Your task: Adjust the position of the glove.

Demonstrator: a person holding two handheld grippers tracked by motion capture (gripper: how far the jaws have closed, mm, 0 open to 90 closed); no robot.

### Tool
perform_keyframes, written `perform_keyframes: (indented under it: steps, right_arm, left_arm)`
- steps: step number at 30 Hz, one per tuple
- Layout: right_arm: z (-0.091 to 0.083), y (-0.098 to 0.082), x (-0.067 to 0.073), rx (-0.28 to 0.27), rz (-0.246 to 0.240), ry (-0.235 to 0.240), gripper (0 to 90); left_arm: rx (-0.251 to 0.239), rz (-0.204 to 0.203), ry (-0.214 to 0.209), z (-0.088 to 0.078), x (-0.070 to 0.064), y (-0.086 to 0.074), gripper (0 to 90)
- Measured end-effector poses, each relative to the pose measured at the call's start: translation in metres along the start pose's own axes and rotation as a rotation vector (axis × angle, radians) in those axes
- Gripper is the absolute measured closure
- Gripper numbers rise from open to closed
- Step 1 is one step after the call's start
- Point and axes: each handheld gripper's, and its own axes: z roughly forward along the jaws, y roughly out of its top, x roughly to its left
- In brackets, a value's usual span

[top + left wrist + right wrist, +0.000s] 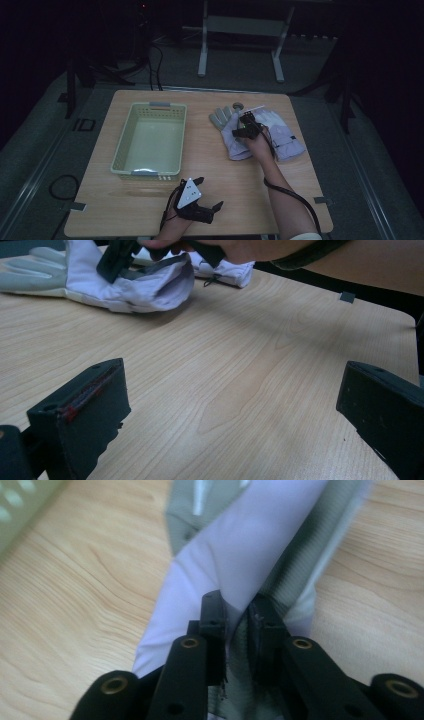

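My right gripper (246,128), centre right of the high view, pinches the cuff of a lavender work glove (240,555) with grey fingers. A second glove (285,135) lies just beside it. My left gripper (200,197), at bottom centre, has its jaws spread over bare table (240,370). A pale green basket (150,140) sits left of centre. A small round object (237,105) above the gloves is too dim to identify.

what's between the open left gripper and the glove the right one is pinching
Only bare wooden table. The left gripper view shows it best, looking between the left gripper's wide-apart jaws toward the glove, which the right gripper is clamping.
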Motion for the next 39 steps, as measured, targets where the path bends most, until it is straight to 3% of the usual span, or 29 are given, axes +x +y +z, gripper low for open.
perform_keyframes:
  steps: [3,6,11,14,16,18,23,26,34,39]
  right_arm:
    - [-0.013,-0.001,0.008,-0.052,0.055,-0.011,81.5]
    - [-0.028,0.000,0.020,-0.090,0.076,-0.027,82.0]
    - [-0.053,0.001,0.044,-0.143,0.141,-0.012,82.0]
    - [-0.062,0.000,0.054,-0.168,0.154,-0.019,82.0]
    - [-0.070,-0.002,0.067,-0.173,0.123,-0.064,82.0]
    - [-0.071,-0.005,0.071,-0.168,0.128,-0.058,82.0]
    - [-0.059,-0.018,0.075,-0.146,0.145,-0.052,81.9]
    - [-0.046,-0.022,0.075,-0.134,0.180,-0.056,81.7]
    - [-0.022,-0.025,0.065,-0.083,0.175,-0.132,81.7]
    - [-0.014,-0.025,0.056,-0.047,0.162,-0.146,81.2]
  left_arm:
    - [-0.001,-0.003,0.001,0.000,0.000,0.000,0.6]
    - [0.000,-0.001,0.003,0.000,0.000,0.000,0.6]
    - [-0.001,0.004,0.008,0.000,-0.001,0.000,0.6]
    - [-0.001,0.010,0.010,0.000,-0.001,0.000,0.6]
    - [-0.003,0.015,0.011,0.000,-0.002,0.000,0.6]
    - [-0.005,0.020,0.013,0.000,-0.002,0.000,0.6]
    - [-0.003,0.023,0.015,0.000,-0.003,0.000,0.6]
    - [-0.003,0.023,0.015,0.000,-0.003,0.000,0.6]
    - [-0.003,0.022,0.012,0.000,-0.003,0.000,0.6]
    - [-0.004,0.018,0.010,0.000,-0.002,0.000,0.6]
